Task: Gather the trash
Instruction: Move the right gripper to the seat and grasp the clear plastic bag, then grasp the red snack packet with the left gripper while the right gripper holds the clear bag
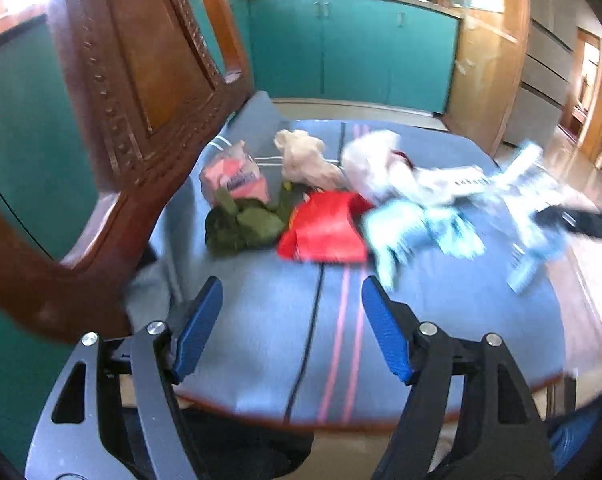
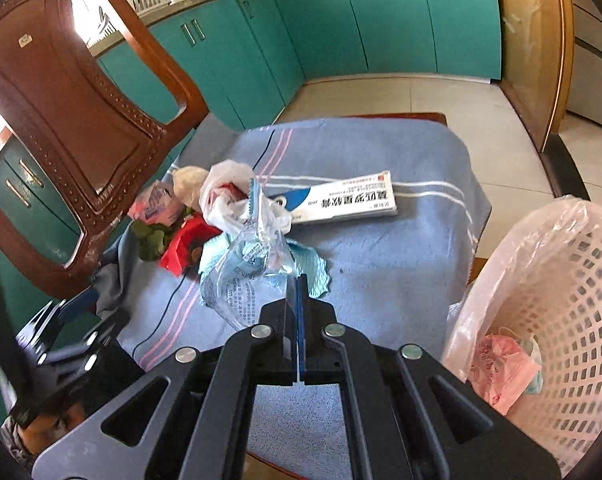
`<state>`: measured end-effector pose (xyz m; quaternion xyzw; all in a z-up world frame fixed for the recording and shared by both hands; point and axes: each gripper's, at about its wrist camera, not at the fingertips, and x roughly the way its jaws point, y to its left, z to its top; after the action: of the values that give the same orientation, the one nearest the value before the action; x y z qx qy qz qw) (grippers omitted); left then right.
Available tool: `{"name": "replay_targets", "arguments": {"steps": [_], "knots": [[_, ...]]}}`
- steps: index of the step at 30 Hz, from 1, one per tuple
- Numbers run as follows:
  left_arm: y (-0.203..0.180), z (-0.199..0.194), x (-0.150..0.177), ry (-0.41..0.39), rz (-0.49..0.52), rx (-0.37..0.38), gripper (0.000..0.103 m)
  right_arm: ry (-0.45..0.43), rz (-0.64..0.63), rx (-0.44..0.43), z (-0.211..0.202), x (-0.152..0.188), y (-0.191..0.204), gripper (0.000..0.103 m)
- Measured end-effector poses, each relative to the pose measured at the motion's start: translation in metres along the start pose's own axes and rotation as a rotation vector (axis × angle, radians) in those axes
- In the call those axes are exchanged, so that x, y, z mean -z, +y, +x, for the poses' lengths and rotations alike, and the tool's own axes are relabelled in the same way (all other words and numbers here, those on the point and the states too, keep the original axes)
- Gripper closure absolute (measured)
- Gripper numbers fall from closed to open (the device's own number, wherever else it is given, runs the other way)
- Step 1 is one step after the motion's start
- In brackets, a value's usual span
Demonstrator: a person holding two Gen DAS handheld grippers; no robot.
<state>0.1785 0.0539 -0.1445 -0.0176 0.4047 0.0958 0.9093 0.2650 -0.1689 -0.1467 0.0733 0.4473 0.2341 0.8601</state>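
Observation:
Trash lies on a blue-grey cloth [image 1: 261,320] over a chair seat: a pink packet [image 1: 237,176], a green wrapper [image 1: 241,224], a red wrapper [image 1: 325,228], a crumpled tissue [image 1: 305,160], a white plastic bag [image 1: 373,164] and a light blue wrapper [image 1: 405,232]. My left gripper [image 1: 293,304] is open and empty, near the cloth's front. My right gripper [image 2: 297,280] is shut on a clear printed plastic bag [image 2: 241,280], held just above the cloth. A white and blue box [image 2: 341,200] lies behind it.
A white lattice bin [image 2: 561,300] lined with a clear bag stands at the right and holds pink trash [image 2: 501,372]. The carved wooden chair back [image 1: 133,80] rises at the left. Teal cabinets [image 1: 341,48] run behind.

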Motion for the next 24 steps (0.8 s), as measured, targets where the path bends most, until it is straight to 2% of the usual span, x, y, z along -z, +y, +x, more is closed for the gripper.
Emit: {"name": "replay_targets", "arguments": {"steps": [4, 8, 14, 15, 17, 20, 24], "knots": [[-0.013, 0.032, -0.023, 0.064, 0.013, 0.066, 0.024, -0.016, 0.004, -0.003, 0.000, -0.001, 0.002, 0.102], [-0.025, 0.045, -0.043, 0.053, 0.040, 0.072, 0.014, -0.019, 0.019, -0.001, -0.004, -0.003, -0.003, 0.102], [-0.037, 0.082, -0.054, 0.157, 0.097, 0.105, 0.015, -0.017, 0.020, -0.011, -0.006, -0.003, -0.004, 0.102], [-0.038, 0.086, -0.051, 0.179, 0.101, 0.115, 0.017, -0.018, 0.015, -0.012, -0.007, -0.003, -0.002, 0.102], [-0.038, 0.089, -0.046, 0.196, 0.097, 0.139, 0.034, -0.018, 0.011, -0.012, -0.007, -0.002, -0.001, 0.102], [-0.040, 0.089, -0.039, 0.203, 0.118, 0.141, 0.052, -0.016, 0.011, -0.011, -0.006, -0.002, -0.001, 0.102], [-0.040, 0.077, -0.030, 0.165, 0.125, 0.167, 0.055, -0.013, 0.010, -0.009, -0.006, -0.002, 0.000, 0.102]]}}
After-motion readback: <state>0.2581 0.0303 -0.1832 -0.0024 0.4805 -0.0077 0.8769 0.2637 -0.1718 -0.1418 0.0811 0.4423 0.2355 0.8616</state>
